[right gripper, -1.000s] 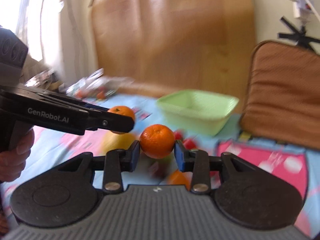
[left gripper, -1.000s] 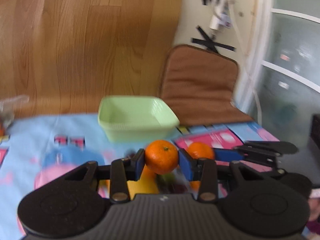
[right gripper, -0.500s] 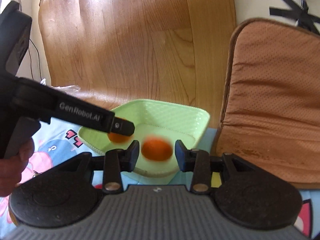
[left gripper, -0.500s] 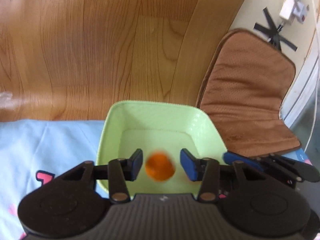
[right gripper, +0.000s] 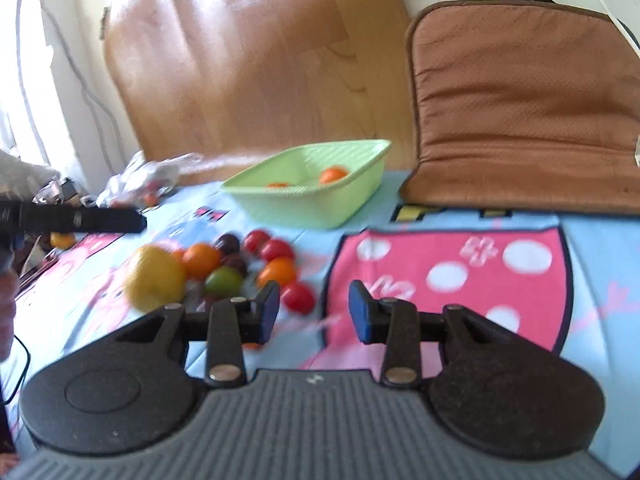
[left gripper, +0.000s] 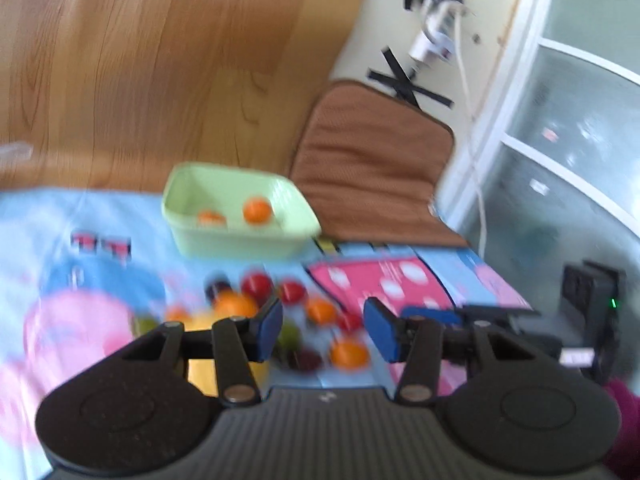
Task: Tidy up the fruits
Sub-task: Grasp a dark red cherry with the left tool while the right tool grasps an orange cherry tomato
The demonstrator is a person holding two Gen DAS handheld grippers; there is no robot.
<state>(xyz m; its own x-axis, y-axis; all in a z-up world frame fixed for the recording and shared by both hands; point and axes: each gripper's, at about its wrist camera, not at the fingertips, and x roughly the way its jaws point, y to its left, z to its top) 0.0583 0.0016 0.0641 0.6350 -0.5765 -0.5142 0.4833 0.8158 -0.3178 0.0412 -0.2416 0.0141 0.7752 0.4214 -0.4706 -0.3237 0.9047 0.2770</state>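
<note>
Left hand-held gripper (left gripper: 323,329) and right hand-held gripper (right gripper: 313,311) spread, empty, fruit pile (right gripper: 224,268) near green basket (right gripper: 320,208)

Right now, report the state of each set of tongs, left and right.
Left tongs: open, nothing between the pads, jaws lately opened.
Right tongs: open, nothing held, jaws just closing a little.

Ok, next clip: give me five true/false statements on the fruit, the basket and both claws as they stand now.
1. The green basket holds two oranges. True.
2. The right claw grips an orange. False: it is open, with nothing between its pads.
3. The left claw is open and holds nothing. True.
4. All the fruit is in the basket. False: a fruit pile lies on the cloth.
5. A large yellow fruit lies in that pile. True.
</note>
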